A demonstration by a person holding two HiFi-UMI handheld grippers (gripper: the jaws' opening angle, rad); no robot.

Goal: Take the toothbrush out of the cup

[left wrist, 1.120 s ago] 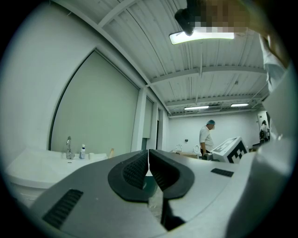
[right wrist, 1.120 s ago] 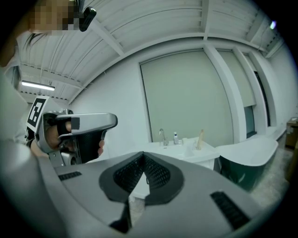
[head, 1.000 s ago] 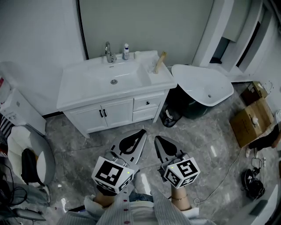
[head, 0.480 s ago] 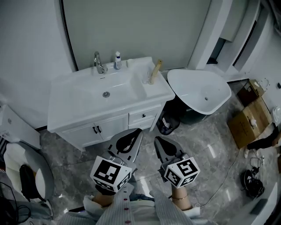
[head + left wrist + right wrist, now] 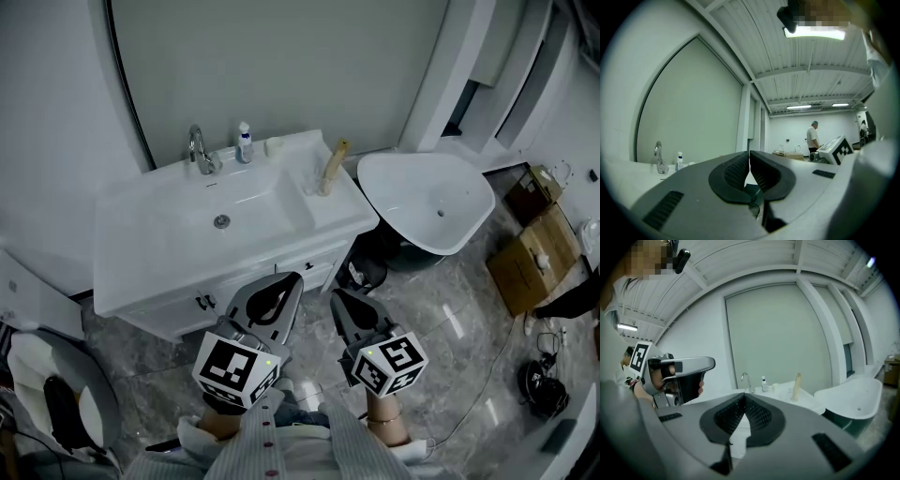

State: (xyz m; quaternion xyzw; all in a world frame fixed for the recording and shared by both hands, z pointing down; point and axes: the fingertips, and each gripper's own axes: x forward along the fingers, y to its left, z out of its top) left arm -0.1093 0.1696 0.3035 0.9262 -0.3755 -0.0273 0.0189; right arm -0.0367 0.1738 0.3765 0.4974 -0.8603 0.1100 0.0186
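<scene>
The toothbrush (image 5: 334,161) leans in a cup (image 5: 320,181) on the tabletop (image 5: 347,202), just right of the sink (image 5: 222,214), on the side away from the faucet (image 5: 196,150) and bottle (image 5: 244,142). The cup looks clear and is hard to make out. The left hand-held gripper (image 5: 289,279) and right hand-held gripper (image 5: 336,295) are both pressed together with nothing between the jaws. They point toward the sink from well short of it.

The toothbrush is probably light and stiff, with a slim, pale handle that pads should bite without slipping. The best hold is likely the upper handle, well above the cup rim, drawing it out along its lean. The cup seems light too, so a sideways tug could tip it. Steadying it with the other hand-held gripper would help.
</scene>
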